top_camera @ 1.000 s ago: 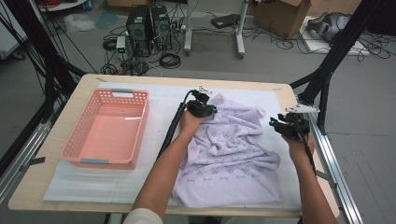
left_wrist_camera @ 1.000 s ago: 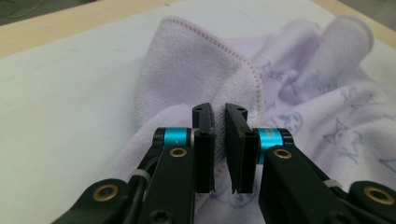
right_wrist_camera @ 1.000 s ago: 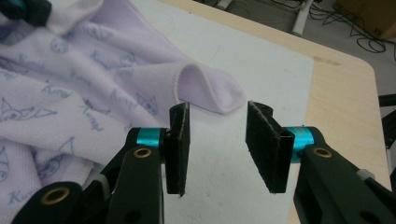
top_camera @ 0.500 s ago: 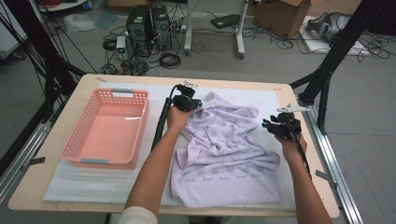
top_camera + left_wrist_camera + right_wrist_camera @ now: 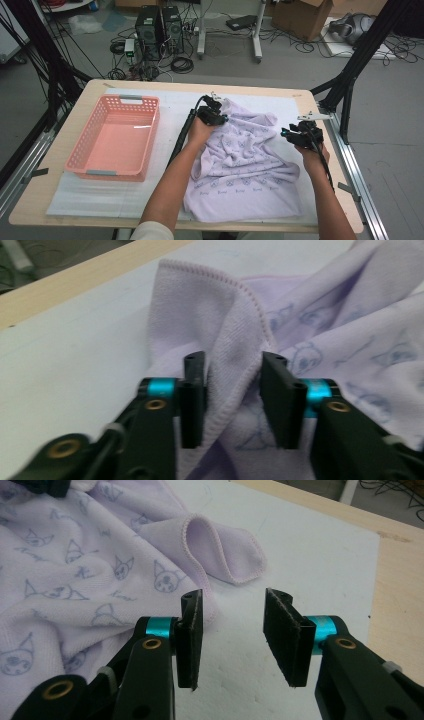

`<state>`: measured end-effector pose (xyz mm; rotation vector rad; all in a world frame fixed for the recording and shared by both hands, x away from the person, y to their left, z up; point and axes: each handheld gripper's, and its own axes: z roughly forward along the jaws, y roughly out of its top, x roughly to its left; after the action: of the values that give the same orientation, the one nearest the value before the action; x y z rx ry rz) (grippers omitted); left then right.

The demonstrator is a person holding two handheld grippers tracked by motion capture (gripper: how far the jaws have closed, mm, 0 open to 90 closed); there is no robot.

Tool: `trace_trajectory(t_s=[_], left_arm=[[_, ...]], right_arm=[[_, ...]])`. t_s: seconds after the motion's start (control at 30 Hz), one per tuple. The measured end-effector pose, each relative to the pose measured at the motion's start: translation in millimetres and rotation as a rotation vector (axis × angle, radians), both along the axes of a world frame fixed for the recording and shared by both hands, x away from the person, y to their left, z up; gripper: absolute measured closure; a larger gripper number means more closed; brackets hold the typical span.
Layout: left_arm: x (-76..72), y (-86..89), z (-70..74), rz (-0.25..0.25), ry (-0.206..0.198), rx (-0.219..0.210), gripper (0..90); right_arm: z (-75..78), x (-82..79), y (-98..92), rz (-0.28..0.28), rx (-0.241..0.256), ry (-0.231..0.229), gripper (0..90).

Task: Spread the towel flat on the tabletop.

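A lilac towel [image 5: 245, 165] with a cat print lies rumpled on the white mat [image 5: 100, 195]. My left gripper [image 5: 216, 114] is at the towel's far left corner. In the left gripper view it [image 5: 232, 362] stands open, with a raised fold of the towel's hemmed edge [image 5: 225, 330] between the jaws. My right gripper [image 5: 292, 133] hovers at the towel's right side. Seen in the right gripper view it [image 5: 232, 597] is open over bare mat. Its left jaw is at the towel's hem, and a folded-over corner [image 5: 220, 550] lies just ahead.
A pink plastic basket [image 5: 151, 140] sits on the left of the mat with nothing in it. The wooden table's right edge [image 5: 345, 200] runs close behind my right hand. Black frame posts stand at the table's corners.
My left gripper swung left, then came back onto the towel's far corner. My right gripper slid a little left toward the towel's edge. The far part of the towel has shifted.
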<state>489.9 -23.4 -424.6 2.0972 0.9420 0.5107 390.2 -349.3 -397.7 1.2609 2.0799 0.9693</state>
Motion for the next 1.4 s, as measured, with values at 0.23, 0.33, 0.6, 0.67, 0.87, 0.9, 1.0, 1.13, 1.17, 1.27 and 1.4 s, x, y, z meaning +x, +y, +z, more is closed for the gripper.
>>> trace_trajectory(t_s=[0.23, 0.33, 0.6, 0.67, 0.87, 0.9, 1.0, 1.13, 1.17, 1.27, 1.4], left_arm=[[2.3, 11.7, 6.4, 0.011, -0.007, -0.055, 81.7], [6.0, 24.9, 9.7, 0.018, 0.021, -0.201, 81.1], [10.7, 44.1, 11.3, 0.078, 0.042, -0.282, 80.7], [9.4, 43.4, 12.0, 0.054, 0.037, -0.273, 79.7], [7.9, 42.2, 14.4, 0.056, 0.029, -0.263, 80.0], [7.9, 43.1, 14.5, 0.056, 0.033, -0.259, 80.1], [8.0, 45.3, 14.5, 0.059, 0.038, -0.266, 80.2], [8.2, 50.4, 16.2, 0.079, 0.031, -0.26, 80.2], [8.0, 52.2, 17.1, 0.09, 0.028, -0.253, 80.4], [6.0, 57.9, 16.9, 0.14, -0.01, -0.21, 83.5], [5.8, 70.4, 11.1, 0.243, -0.021, -0.163, 84.9]], right_arm=[[-0.4, 0.6, -1.6, 0.004, 0.01, 0.003, 58.9], [-2.7, 2.1, 1.3, 0.012, 0.004, 0.01, 59.0], [-6.7, 5.0, 4.6, 0.015, 0.009, 0.021, 59.4], [-7.7, 6.6, 4.9, 0.022, 0.035, 0.02, 58.9], [-19.8, 24.0, 20.9, 0.071, 0.116, 0.029, 46.9], [-23.9, 27.6, 23.3, 0.077, 0.127, 0.052, 44.9], [-40.7, 40.2, 31.0, 0.079, 0.221, 0.126, 45.1], [-48.9, 45.2, 43.3, 0.123, 0.204, 0.176, 79.8], [-47.8, 44.4, 44.8, 0.139, 0.194, 0.172, 82.3], [-39.3, 39.3, 43.3, 0.109, 0.065, 0.146, 84.0], [-30.0, 31.9, 10.1, -0.037, 0.026, 0.11, 84.2]])
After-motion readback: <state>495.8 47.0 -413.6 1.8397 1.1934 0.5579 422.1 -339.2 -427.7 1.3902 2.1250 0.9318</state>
